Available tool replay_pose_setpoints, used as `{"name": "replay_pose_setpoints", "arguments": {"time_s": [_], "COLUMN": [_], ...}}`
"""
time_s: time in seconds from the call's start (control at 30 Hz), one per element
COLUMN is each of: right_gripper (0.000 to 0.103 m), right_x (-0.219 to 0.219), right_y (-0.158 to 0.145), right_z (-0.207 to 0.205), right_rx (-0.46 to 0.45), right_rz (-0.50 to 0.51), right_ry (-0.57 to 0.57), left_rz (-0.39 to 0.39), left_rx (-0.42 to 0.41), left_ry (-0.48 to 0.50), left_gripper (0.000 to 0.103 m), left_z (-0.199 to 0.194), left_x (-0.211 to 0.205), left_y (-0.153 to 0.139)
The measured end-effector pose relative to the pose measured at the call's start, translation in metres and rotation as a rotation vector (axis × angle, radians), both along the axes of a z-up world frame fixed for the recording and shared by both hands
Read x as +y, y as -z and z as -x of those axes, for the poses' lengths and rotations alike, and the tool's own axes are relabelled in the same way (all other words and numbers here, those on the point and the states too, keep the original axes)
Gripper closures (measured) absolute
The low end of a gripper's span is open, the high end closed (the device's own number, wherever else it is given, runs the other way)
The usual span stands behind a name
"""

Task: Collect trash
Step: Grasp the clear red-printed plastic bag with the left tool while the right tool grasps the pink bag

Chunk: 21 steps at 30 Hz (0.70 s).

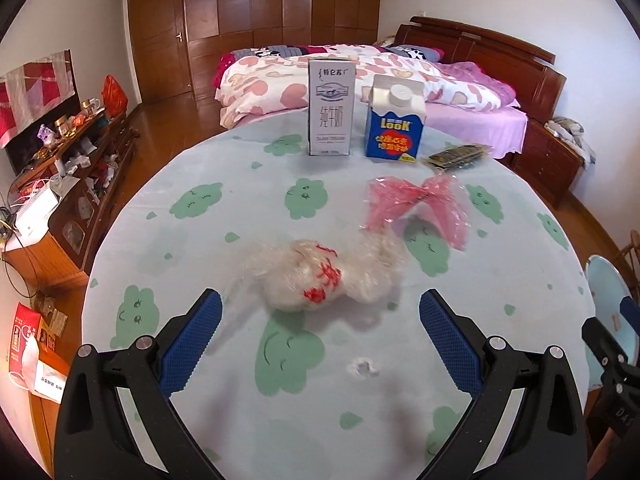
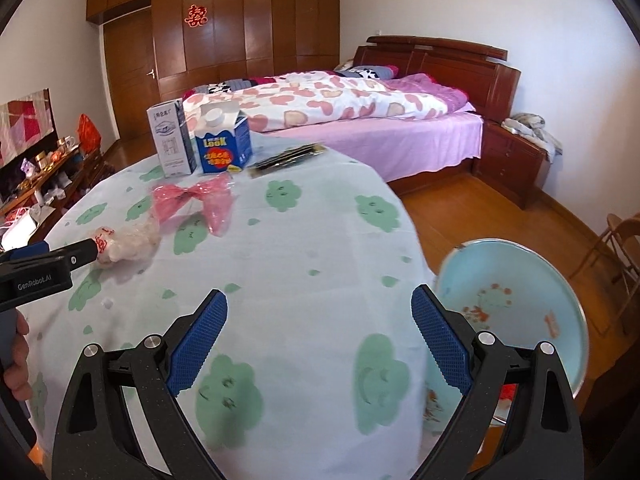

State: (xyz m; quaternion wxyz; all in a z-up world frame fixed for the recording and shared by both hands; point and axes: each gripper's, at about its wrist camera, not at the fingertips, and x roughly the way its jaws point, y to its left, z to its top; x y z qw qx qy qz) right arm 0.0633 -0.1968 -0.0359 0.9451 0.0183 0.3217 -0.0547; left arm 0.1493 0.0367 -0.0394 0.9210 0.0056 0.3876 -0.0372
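Observation:
A crumpled white plastic bag with red print (image 1: 320,276) (image 2: 124,242) lies on the round table just ahead of my open left gripper (image 1: 320,304), whose blue pads flank it without touching. A pink cellophane wrapper (image 1: 416,204) (image 2: 200,200) lies beyond it. Farther back stand a grey milk carton (image 1: 331,108) (image 2: 171,140) and a blue carton with a white cap (image 1: 394,124) (image 2: 222,142), with a dark foil packet (image 1: 456,156) (image 2: 286,160) to their right. My right gripper (image 2: 320,308) is open and empty over the table's right edge, next to a light blue basin (image 2: 516,304) (image 1: 606,276).
The table carries a pale cloth with green cloud prints (image 1: 240,208) (image 2: 304,240). A bed (image 1: 360,76) (image 2: 360,120) stands behind the table. A cluttered wooden cabinet (image 1: 72,184) is at the left. A folding chair (image 2: 616,248) stands at the far right on the wood floor.

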Motion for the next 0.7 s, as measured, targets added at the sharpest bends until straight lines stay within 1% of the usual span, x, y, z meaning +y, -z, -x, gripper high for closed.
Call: {"name": "replay_pose_setpoints", "arguments": {"time_s": [0.1,0.17,0.27,0.33,0.4,0.47,0.53,0.57,0.6,0.7], "right_gripper": [0.012,0.012,0.012,0.012,0.012,0.012,0.012,0.012,0.012,0.012], "right_x": [0.004,0.009,0.011,0.011,0.012,0.013,0.014,0.015,0.016,0.019], "right_y": [0.001,0.001,0.002,0.002,0.002,0.003,0.003,0.003,0.003,0.001], "right_z": [-0.005,-0.011,-0.018,-0.020,-0.025,-0.031,-0.034,-0.038,-0.043,-0.055], "right_rx": [0.006,0.009,0.014,0.016,0.021,0.024,0.026,0.027,0.027,0.021], "right_rz": [-0.001,0.002,0.001,-0.001,0.001,0.008,0.010,0.010,0.007,-0.003], "right_ry": [-0.011,-0.019,-0.023,-0.024,-0.025,-0.027,-0.028,-0.028,-0.030,-0.037], "left_rz": [-0.005,0.007,0.021,0.032,0.052,0.059,0.058,0.060,0.059,0.070], "left_rx": [0.001,0.009,0.034,0.064,0.086,0.089,0.086,0.086,0.086,0.083], "left_ry": [-0.003,-0.002,0.006,0.011,0.010,0.011,0.020,0.025,0.034,0.054], "left_gripper": [0.007,0.009,0.019,0.026,0.027,0.032,0.044,0.046,0.056,0.057], "left_z": [-0.010,-0.019,-0.033,-0.043,-0.050,-0.053,-0.055,-0.055,-0.056,-0.056], "left_x": [-0.001,-0.001,-0.003,-0.003,0.000,0.001,0.004,0.005,0.006,0.009], "left_y": [0.001,0.003,0.009,0.017,0.023,0.025,0.027,0.028,0.030,0.034]}}
